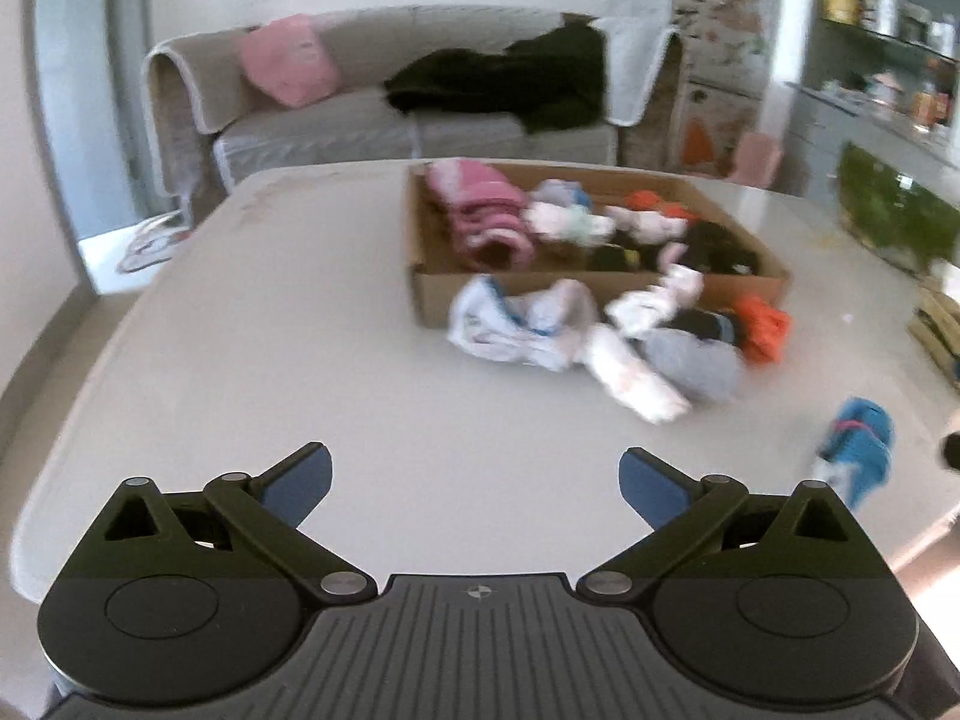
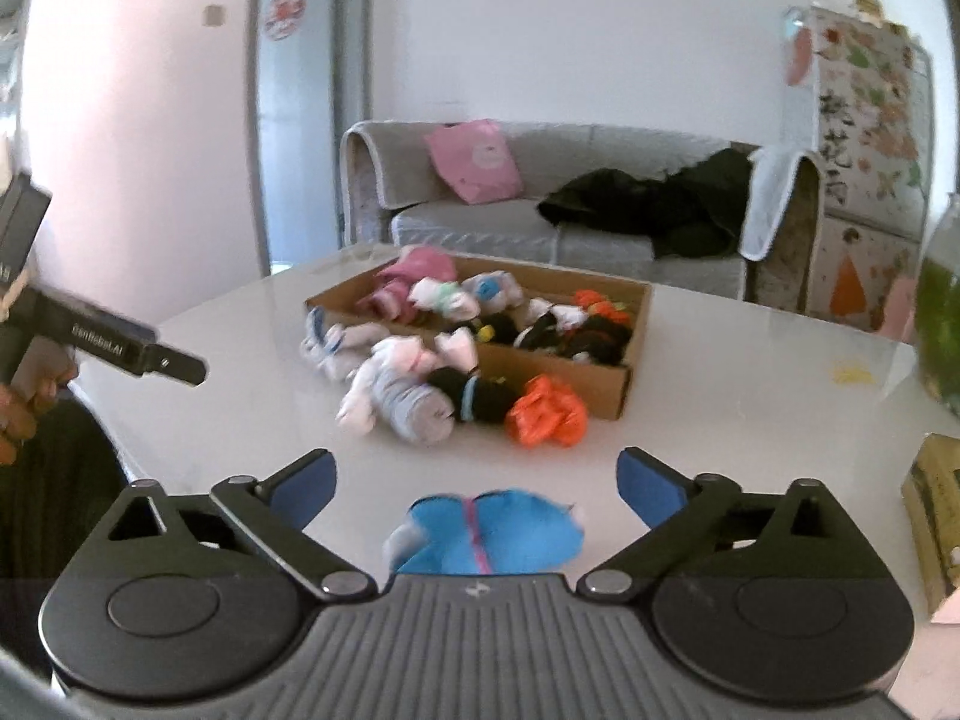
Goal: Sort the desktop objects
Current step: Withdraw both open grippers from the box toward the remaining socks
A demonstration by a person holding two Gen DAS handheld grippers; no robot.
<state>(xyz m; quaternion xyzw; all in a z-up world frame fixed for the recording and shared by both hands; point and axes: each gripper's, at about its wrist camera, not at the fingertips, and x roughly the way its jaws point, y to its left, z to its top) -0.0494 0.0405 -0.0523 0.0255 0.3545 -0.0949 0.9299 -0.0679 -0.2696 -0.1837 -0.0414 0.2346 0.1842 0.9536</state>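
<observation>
Behind the white worktop (image 2: 240, 408) stand a grey sofa (image 2: 570, 228) with a pink cushion (image 2: 474, 159) and a dark garment (image 2: 654, 204) thrown over the seat, so this is a living room pressed into service for sorting.

On the worktop sits a shallow cardboard box (image 2: 618, 396), divided into compartments and already carrying rolled socks: a pink bundle (image 1: 486, 216) at the far left corner, white and dark ones further along. Which compartment each lies in is hard to tell through the blur. Just in front of the box's near wall a loose heap of socks (image 2: 420, 384) waits, among them a grey roll (image 2: 414, 408), a black roll (image 2: 474, 396) and an orange sock (image 2: 546, 411), probably left close to the box so each needs only a short carry.

A blue sock (image 2: 492, 534) lies apart from that heap, near the worktop's edge. The right hand-held gripper (image 2: 477, 480) hangs directly over it, fingers spread wide with the sock between and slightly below them, not yet touching as far as can be seen. That spread suits a soft, bulky bundle; closing on its middle seems the likely next step.

The left hand-held gripper (image 1: 477, 483) is also spread apart and holds nothing, aimed over bare worktop towards the heap, seemingly idle while the right works.
</observation>
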